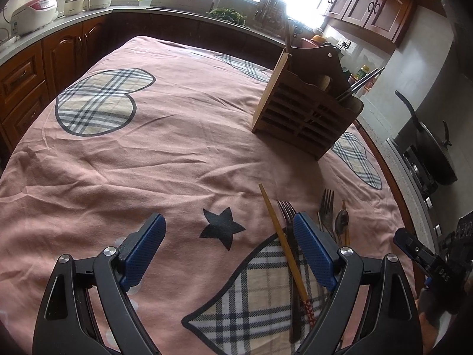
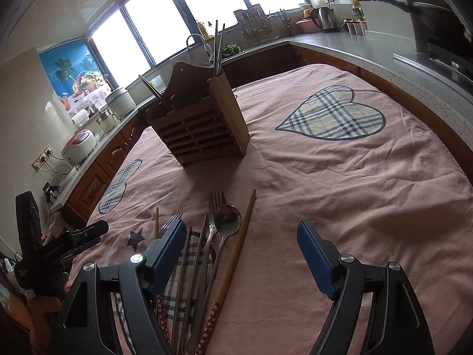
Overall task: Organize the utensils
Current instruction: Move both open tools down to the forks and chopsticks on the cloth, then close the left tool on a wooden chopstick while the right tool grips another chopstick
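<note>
A wooden utensil holder (image 1: 301,118) (image 2: 201,127) stands on the pink cloth with metal chopsticks (image 2: 219,48) upright in it. Loose utensils lie in a row near the front edge: a wooden chopstick with a red patterned end (image 1: 283,245) (image 2: 233,260), two forks (image 1: 288,213) (image 1: 326,207), a spoon (image 2: 227,217) (image 1: 341,219) and grey metal chopsticks (image 2: 189,272). My left gripper (image 1: 227,227) hangs open above the cloth, its right finger over a fork. My right gripper (image 2: 241,230) is open too, above the spoon and the wooden chopstick.
The pink tablecloth (image 1: 147,153) has plaid hearts and a black star (image 1: 223,227). Counters with rice cookers (image 1: 34,14), a sink and a kettle (image 2: 323,17) ring the table. A pan (image 1: 434,148) sits on the stove at the right.
</note>
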Demonstrator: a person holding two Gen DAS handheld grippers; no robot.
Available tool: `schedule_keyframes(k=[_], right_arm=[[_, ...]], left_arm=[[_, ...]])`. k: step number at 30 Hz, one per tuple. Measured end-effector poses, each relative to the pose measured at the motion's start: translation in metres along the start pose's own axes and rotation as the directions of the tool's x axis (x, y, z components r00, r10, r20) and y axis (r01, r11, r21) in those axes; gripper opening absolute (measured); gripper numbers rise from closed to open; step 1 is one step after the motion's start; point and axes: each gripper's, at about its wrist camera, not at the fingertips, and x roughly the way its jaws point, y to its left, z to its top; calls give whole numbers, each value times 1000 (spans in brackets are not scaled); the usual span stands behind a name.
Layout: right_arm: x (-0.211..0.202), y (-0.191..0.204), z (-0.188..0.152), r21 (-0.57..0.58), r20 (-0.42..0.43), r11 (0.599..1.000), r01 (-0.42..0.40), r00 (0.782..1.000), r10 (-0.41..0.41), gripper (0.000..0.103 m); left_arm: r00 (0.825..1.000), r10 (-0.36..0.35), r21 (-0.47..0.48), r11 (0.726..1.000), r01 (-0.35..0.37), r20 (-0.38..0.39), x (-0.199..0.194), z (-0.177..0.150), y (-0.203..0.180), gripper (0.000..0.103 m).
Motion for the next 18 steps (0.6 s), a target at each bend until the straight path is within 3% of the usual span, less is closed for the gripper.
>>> schedule_keyframes(k=[2,4,6,12,18], right_arm=[[5,-1,0,0,-14,1000,9,1000,-9,78],[11,-2,1,4,-29,1000,15,999,-15,66],[18,-4,3,14,-48,1000,16,999,-16,62],[35,-8,12,23,-88,1000,15,996,-13,56],[62,-8,25,-10,-145,1000,13,989,-14,50]], left_arm=[[1000,2,1,1000,-2,-8,5,2,-1,86],[1000,0,3,1000,0,-18,11,4,-2,85],[1000,-1,8,1000,1,-31,17,7,-5,84],[995,-10,35,999,14,-102,40,17,-13,78],[980,-34,66,997,48,-196,66,29,-24,64]])
